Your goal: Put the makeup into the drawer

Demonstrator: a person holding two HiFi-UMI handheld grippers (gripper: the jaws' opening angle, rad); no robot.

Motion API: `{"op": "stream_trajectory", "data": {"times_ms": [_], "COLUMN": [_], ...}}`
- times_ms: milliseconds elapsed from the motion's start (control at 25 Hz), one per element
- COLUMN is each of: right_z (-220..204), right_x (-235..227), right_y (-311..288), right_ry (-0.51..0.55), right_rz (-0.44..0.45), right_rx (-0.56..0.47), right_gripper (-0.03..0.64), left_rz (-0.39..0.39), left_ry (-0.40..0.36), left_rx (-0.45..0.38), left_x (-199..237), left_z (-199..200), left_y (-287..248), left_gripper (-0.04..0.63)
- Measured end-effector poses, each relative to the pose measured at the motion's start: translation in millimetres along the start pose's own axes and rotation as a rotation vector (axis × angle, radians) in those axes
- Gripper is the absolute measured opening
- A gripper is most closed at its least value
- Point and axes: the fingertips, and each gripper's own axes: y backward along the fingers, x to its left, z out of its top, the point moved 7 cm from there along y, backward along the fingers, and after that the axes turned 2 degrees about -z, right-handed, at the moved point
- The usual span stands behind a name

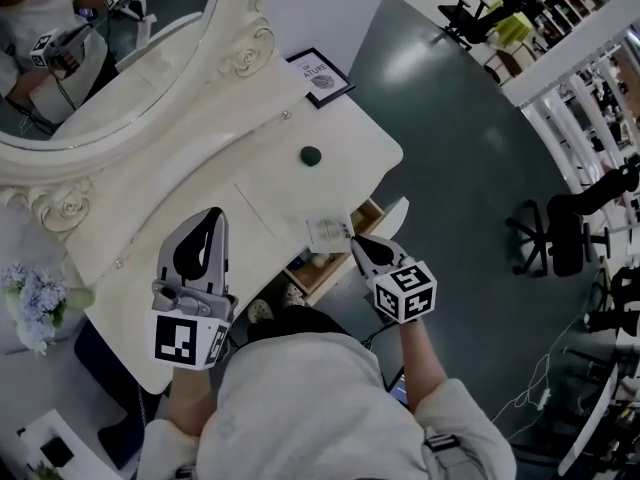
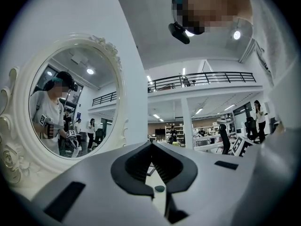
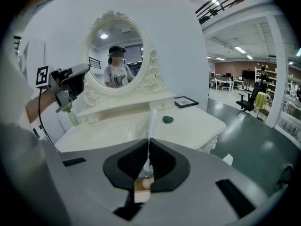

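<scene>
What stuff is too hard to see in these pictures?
- Inside the drawer: in the head view, mostly covered by the packet and the right gripper holding it.
- The packet's print: too small in the head view, edge-on in the right gripper view.
- The small green thing on the table: too small to name in any view.

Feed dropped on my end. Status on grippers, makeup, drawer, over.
Left gripper shut, empty. Right gripper shut on thin white packet, by open drawer. Green item on tabletop. Nothing blocking drawer.
</scene>
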Motion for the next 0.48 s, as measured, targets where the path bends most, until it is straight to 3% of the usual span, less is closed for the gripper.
{"op": "stream_trajectory", "data": {"times_ms": [480], "right_z": [-48.4], "right_x": [-7.6], "right_y": [-1.6], "right_ry": [0.040], "right_rz": [0.012], "right_rx": [0.209], "right_gripper": [0.025], "left_rz": [-0.020], "left_ry": [0.008], "left_rx": [0.009], "left_x": [2.5], "left_z": [-3.5], "left_y": [-0.1], "left_gripper": [0.012]}}
